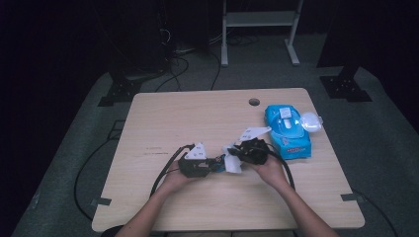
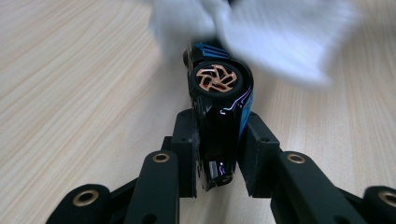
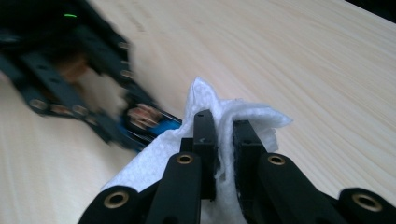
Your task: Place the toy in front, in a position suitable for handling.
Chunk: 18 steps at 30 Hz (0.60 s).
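Jaws of left gripper (image 2: 219, 154) clamp toy car (image 2: 219, 107), long axis pointing away; right gripper (image 3: 224, 154) pinches wipe (image 3: 243, 116).

the small black-and-blue toy car (image 2: 219, 116) looks like glossy plastic, its wheel hub coppery metallic. the white crumpled wipe (image 3: 233, 121) is soft, dimpled paper cloth. the pale wooden table (image 2: 70, 93) shows smooth matt grain.

I see the blue wipes pack (image 1: 288, 131) blocking the right side; the table (image 1: 163, 118) on the left is free.
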### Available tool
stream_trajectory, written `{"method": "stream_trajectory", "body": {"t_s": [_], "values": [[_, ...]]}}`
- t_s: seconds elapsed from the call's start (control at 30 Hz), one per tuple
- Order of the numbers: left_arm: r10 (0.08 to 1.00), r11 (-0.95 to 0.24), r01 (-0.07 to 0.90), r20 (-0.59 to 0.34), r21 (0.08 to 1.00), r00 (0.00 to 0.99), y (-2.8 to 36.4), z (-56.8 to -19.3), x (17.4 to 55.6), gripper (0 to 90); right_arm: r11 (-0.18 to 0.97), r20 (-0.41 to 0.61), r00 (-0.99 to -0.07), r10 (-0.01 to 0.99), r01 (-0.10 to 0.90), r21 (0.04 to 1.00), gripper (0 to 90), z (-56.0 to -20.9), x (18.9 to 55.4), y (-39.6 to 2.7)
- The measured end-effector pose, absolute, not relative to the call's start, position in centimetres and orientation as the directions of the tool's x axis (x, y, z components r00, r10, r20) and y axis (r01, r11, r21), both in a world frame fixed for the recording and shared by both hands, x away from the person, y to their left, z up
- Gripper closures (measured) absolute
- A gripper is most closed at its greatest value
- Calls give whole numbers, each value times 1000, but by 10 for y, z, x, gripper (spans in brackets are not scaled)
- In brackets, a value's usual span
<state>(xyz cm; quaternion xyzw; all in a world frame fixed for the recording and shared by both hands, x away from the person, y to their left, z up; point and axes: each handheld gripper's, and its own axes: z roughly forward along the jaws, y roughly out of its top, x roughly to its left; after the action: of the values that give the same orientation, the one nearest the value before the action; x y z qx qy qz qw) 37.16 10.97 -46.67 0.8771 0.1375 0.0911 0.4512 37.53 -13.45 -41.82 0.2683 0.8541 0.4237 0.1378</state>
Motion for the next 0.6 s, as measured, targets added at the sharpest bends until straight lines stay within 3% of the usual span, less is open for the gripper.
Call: {"method": "stream_trajectory", "body": {"t_s": [0.2, 0.6], "values": [[344, -537, 185, 13, 823, 939, 113, -467, 377, 697, 426, 43, -751, 659, 419, 802, 824, -419, 385, -175], [367, -501, 235, -41, 833, 929, 119, -463, 378, 621, 458, -62, -756, 651, 327, 827, 823, -425, 373, -171]]}}
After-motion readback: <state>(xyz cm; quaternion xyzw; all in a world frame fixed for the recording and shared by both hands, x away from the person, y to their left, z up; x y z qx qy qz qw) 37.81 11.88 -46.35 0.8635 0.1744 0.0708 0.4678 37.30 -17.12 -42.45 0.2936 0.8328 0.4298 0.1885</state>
